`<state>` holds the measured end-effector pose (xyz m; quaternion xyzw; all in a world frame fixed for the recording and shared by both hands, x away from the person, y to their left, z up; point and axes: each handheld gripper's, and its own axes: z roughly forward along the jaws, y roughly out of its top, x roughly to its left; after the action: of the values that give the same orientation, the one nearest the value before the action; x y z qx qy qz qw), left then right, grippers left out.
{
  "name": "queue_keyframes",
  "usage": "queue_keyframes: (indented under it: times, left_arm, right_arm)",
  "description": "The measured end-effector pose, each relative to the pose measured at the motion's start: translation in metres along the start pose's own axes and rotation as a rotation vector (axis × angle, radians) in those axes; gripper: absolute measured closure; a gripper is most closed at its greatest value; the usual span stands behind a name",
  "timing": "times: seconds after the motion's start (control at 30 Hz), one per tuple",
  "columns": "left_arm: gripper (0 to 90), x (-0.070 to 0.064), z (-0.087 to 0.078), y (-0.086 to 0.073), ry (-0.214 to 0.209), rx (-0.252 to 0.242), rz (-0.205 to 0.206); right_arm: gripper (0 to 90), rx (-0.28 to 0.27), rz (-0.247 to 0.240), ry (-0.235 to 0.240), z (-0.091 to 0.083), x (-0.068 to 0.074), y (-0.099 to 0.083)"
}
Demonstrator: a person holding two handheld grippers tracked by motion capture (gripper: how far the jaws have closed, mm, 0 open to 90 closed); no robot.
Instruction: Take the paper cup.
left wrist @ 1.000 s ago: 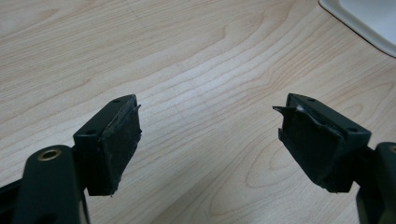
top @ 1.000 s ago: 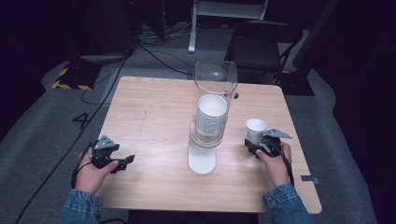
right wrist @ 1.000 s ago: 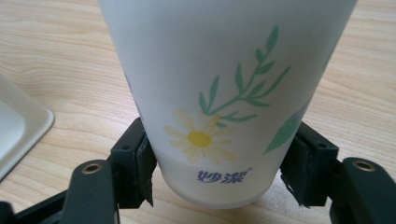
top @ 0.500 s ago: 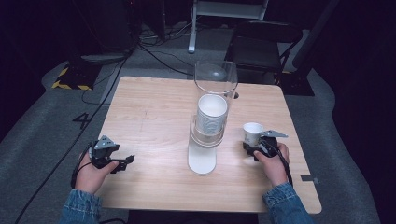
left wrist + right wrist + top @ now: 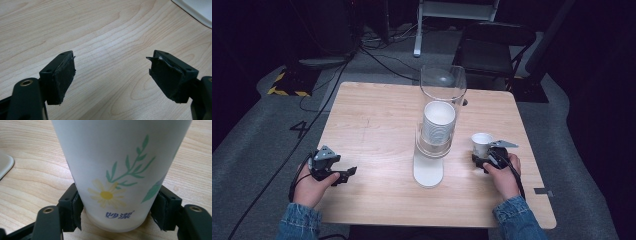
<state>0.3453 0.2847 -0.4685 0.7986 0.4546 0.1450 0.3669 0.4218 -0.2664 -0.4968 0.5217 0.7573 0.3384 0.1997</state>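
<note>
Paper cup (image 5: 482, 144) stands upright on the desk (image 5: 377, 120), right of centre, between the jaws of the right gripper (image 5: 482, 161); in the right gripper view the cup (image 5: 120, 170) has both black pads touching its lower wall near the base, so the jaws look closed on it, grip light. Judged thin-walled, very light, easily crushed; smooth coated surface may slip. Best hold seems low on the wall, where the base stiffens it, with gentle pressure; squeezing near the rim would likely oval it. Printing on the cup: yellow-centred daisy, green leafy sprigs, and small blue Chinese characters reading 妙潔 near the bottom. Mid-desk, a clear dispenser tube (image 5: 443, 95) on a white base (image 5: 428, 172) holds a stack of white cups (image 5: 438, 122), well apart from the held cup. Left gripper (image 5: 344, 173) rests at the desk's left near edge; left gripper view shows its jaws wide apart over bare wood, holding nothing.
</note>
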Motion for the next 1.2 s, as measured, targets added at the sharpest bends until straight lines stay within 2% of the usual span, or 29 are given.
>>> queue_keyframes:
  times: [0.43, 0.6, 0.73, 0.9, 1.03, 1.2]
  left_arm:
    - [20.3, 0.0, 0.0, 0.0, 0.0, -0.002, -0.001]
    - [20.4, 0.0, 0.0, 0.0, 0.0, -0.002, -0.001]
    - [20.3, 0.001, -0.001, 0.0, 0.0, -0.002, 0.002]
    - [20.4, 0.001, -0.001, 0.001, -0.002, -0.001, 0.003]
    - [20.4, 0.001, -0.001, 0.001, 0.002, -0.007, -0.006]
    - [20.3, 0.0, 0.0, 0.002, -0.004, -0.002, 0.001]
  right_arm:
    - [30.8, 0.007, -0.015, 0.001, -0.001, 0.001, -0.001]
    - [20.0, 0.016, -0.016, -0.004, -0.001, 0.0, -0.002]
    - [15.6, 0.001, -0.009, 0.005, -0.004, 0.0, -0.002]
    - [16.0, -0.035, -0.006, 0.018, -0.013, 0.001, -0.001]
    - [16.0, -0.042, -0.004, 0.022, -0.02, 0.002, -0.002]
    - [16.0, -0.038, -0.028, 0.034, -0.032, 0.003, -0.005]
